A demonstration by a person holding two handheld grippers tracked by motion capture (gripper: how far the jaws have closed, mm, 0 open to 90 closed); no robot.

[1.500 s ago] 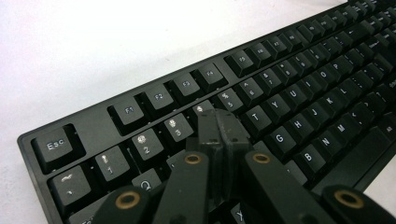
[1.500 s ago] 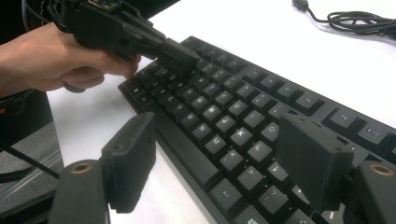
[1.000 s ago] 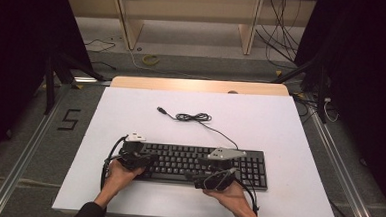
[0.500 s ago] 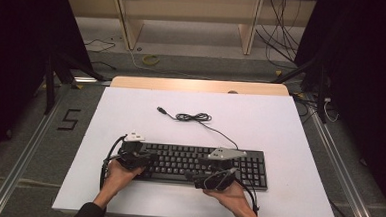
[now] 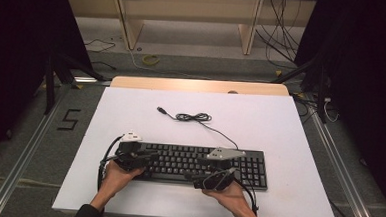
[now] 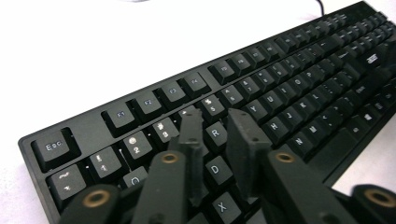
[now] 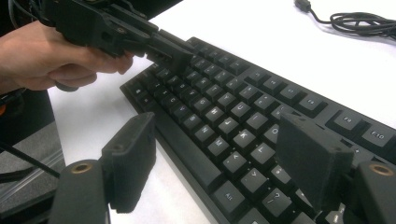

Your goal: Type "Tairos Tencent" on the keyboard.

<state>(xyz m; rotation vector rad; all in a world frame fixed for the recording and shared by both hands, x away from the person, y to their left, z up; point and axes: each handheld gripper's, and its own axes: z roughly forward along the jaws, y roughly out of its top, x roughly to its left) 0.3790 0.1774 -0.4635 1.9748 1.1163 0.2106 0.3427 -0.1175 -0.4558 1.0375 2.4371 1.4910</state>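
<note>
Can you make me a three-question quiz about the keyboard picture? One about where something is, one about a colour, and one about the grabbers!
1. Where does the keyboard's cable lie?
A. Coiled on the table behind the keyboard
B. Under the keyboard
C. On the floor

2. What colour is the keyboard?
A. White
B. Black
C. Red

3. How do the right gripper's jaws stand?
A. Wide apart, nothing between their pads
B. Shut on the cable
C. Shut on a key

Answers: 1 A, the coil rests on the white table beyond the keyboard. 2 B, case and keys are black. 3 A, the right gripper view shows a broad gap.

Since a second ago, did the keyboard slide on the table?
No. The keyboard lies at the same spot below the coiled cable, near the table's front edge.
</note>
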